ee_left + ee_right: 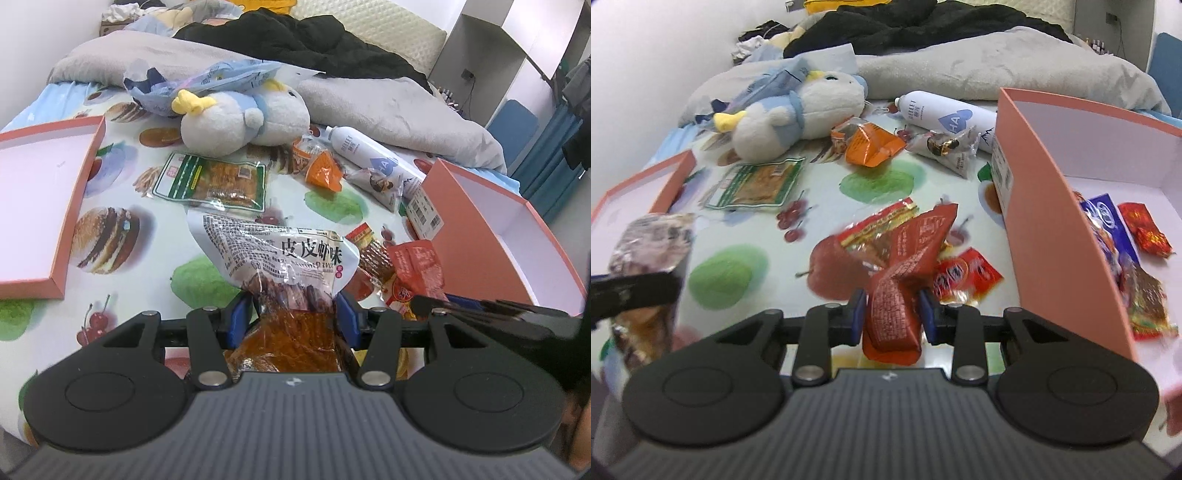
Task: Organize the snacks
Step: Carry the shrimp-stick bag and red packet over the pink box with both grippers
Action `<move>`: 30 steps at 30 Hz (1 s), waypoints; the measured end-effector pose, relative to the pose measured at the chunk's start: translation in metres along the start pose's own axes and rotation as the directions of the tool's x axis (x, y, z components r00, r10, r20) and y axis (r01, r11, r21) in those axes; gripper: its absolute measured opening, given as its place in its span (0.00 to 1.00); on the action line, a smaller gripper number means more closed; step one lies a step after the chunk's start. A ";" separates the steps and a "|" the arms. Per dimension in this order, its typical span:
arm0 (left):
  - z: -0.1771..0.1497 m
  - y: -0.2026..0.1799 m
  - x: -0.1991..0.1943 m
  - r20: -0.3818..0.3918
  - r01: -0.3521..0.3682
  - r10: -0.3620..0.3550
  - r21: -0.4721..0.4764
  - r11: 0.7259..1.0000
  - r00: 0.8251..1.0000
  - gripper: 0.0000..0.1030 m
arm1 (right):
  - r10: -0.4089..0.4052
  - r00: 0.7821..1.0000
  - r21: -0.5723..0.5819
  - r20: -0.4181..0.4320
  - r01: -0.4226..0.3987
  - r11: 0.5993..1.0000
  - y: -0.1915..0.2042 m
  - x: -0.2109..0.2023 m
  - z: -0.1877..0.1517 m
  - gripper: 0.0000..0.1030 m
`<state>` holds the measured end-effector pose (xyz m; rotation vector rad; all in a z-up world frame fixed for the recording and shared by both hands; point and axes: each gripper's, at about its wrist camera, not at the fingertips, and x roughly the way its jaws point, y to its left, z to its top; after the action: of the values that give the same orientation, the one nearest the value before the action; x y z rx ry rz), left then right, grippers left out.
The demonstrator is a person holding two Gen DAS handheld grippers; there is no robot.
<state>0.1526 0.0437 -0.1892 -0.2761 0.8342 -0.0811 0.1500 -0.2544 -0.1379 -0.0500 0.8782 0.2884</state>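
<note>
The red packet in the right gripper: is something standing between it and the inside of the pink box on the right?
Only the box's own near wall. The red packet, clamped in the right gripper, sits left of that wall and must be lifted over it. Beyond it, the box floor shows bare space beside the snacks already inside.

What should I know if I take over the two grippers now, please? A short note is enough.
Left gripper: shut on the newspaper-print snack bag.
Right gripper: shut on a red snack packet, beside the pink box.
Done: several snacks lie in that box already.
Left: both held packs, plus the green-edged packet, orange packet, grey packet and red packs on the sheet.
</note>
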 end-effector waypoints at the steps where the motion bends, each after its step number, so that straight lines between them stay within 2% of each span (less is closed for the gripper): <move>1: -0.001 0.000 0.000 -0.003 0.001 -0.001 -0.003 1.000 1.000 0.54 | 0.005 1.000 -0.005 0.004 -0.005 1.000 0.000 -0.005 -0.001 0.33; 17: 0.000 -0.016 0.003 -0.027 0.046 -0.046 0.001 0.999 0.999 0.54 | 0.035 0.998 0.000 0.059 -0.035 0.999 -0.004 -0.054 -0.008 0.33; 30: 0.043 -0.059 -0.016 0.034 0.108 -0.111 0.072 0.992 0.993 0.54 | 0.021 0.987 0.031 0.161 -0.026 0.999 -0.025 -0.094 0.024 0.33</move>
<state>0.1763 -0.0006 -0.1340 -0.2563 0.7769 -0.2069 0.1182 -0.2956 -0.0524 0.0145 0.7234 0.2957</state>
